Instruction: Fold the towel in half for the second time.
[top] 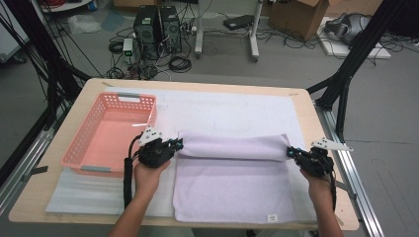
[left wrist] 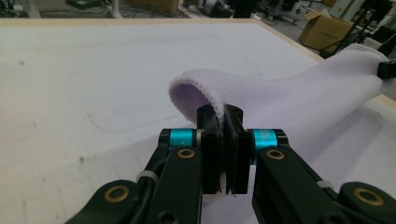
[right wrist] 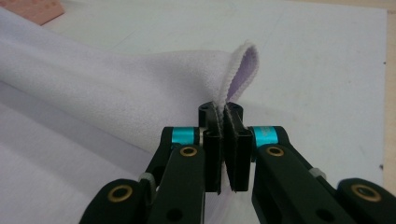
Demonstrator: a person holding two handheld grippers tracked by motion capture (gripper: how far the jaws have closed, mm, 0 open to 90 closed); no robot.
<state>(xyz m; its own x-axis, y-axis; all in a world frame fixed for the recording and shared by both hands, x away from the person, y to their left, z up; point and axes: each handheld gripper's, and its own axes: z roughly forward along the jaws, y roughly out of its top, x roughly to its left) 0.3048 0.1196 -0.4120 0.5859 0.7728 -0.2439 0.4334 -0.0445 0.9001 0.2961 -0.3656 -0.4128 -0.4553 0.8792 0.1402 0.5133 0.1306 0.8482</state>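
Note:
A pale lilac towel (top: 232,180) lies on the table's near half, its far edge lifted and curled over toward me. My left gripper (top: 177,144) is shut on the towel's far left corner; its jaws pinch the hem of the towel (left wrist: 280,98) in the left gripper view. My right gripper (top: 290,152) is shut on the far right corner, and the right gripper view has the towel (right wrist: 116,88) hem clamped between the closed jaws. Both corners are held a little above the flat part of the towel.
A pink plastic basket (top: 89,129) stands at the table's left, close to my left hand. A white mat (top: 232,108) covers the tabletop under the towel. Black frame posts, computers, cables and cardboard boxes stand on the floor beyond the far edge.

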